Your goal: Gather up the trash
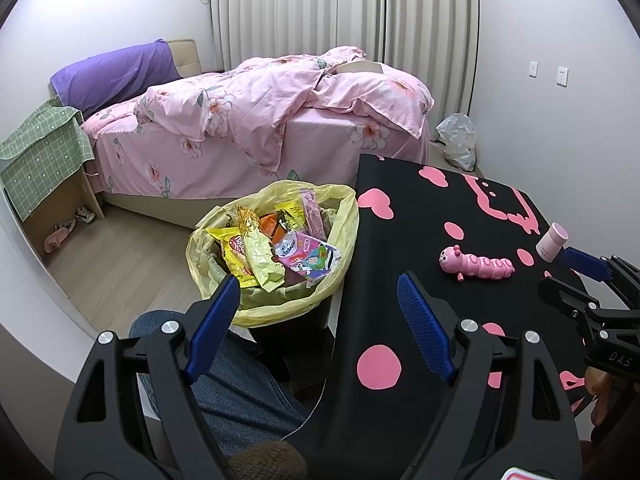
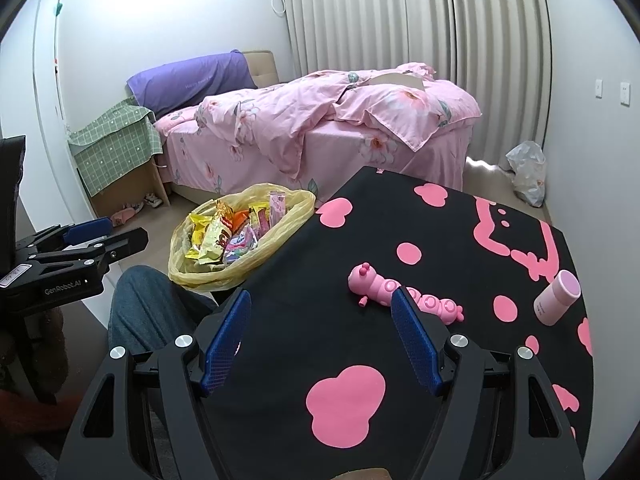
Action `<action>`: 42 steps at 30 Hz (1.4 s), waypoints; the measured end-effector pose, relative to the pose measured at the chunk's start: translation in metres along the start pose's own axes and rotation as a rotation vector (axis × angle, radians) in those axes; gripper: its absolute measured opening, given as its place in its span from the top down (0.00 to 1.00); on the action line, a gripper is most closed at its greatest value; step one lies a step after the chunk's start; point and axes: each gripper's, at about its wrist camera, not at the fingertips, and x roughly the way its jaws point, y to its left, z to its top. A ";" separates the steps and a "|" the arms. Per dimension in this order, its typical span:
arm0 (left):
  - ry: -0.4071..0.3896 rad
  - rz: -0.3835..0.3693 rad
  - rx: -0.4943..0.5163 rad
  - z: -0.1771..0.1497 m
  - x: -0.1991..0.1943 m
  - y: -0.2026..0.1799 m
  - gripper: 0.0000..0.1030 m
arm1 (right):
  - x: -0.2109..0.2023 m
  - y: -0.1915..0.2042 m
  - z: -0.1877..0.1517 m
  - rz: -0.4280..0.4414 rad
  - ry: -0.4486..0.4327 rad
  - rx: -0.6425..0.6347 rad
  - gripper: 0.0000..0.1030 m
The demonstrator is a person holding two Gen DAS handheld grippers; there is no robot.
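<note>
A bin lined with a yellow bag [image 1: 344, 216] [image 2: 296, 204] stands on the floor beside the black table [image 1: 400, 232] [image 2: 320, 256]. Several snack wrappers [image 1: 276, 252] [image 2: 224, 236] fill it. My left gripper [image 1: 320, 284] hovers open over the bin's near rim and the table's left edge, nothing between its blue pads. My right gripper [image 2: 322, 300] hangs open above the table top, also holding nothing. On the table lie a pink caterpillar toy [image 1: 476, 266] [image 2: 404, 300] and a pink cylinder [image 1: 552, 242] [image 2: 556, 298] on its side.
A bed with a pink floral quilt [image 1: 272, 112] [image 2: 320, 120] fills the back of the room. A green-covered nightstand [image 1: 44, 160] [image 2: 116, 148] stands at the left. A white plastic bag [image 1: 458, 140] [image 2: 528, 172] sits in the far right corner. A person's denim-clad leg [image 1: 236, 392] [image 2: 144, 304] is below the grippers.
</note>
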 end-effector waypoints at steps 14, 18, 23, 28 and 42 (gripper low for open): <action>-0.005 -0.002 0.003 0.000 -0.001 0.001 0.25 | 0.000 0.000 0.000 0.000 -0.001 0.001 0.33; -0.006 -0.002 0.003 0.000 -0.001 0.001 0.25 | 0.000 0.000 0.000 0.000 -0.002 0.001 0.33; -0.007 -0.003 0.004 0.000 -0.001 0.002 0.25 | 0.000 0.000 0.000 -0.001 -0.002 0.003 0.33; -0.009 -0.001 0.004 -0.001 -0.002 0.001 0.25 | 0.000 0.001 0.000 0.000 -0.003 0.001 0.33; -0.010 -0.014 0.004 0.003 -0.005 0.000 0.25 | 0.000 0.001 -0.002 0.000 -0.003 0.003 0.33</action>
